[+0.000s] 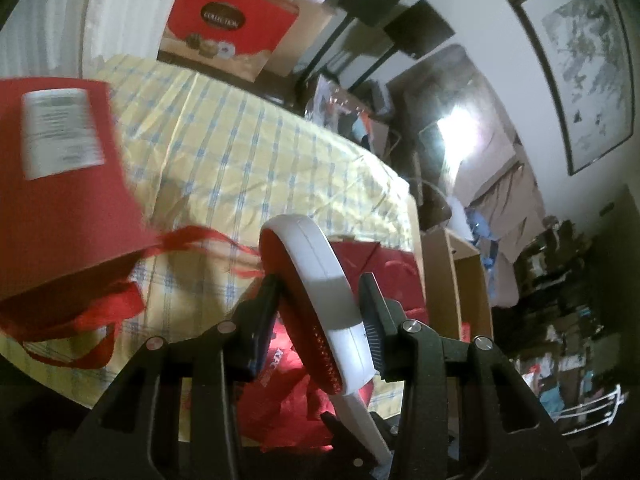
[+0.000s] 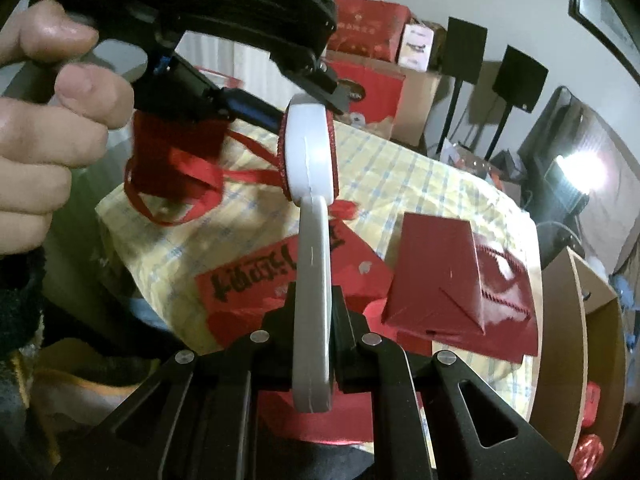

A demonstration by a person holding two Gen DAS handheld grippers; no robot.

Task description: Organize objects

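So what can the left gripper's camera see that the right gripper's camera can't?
Only the left wrist view shows the framed picture on the wall and the white label on the red bag near the lens.

Only the right wrist view shows the person's hand gripping the left gripper, the folded red bag and the red paper with black writing.

Both show the white paddle, clamped by both grippers: the left on its round head, the right gripper on its handle. Both also show the yellow checked cloth.
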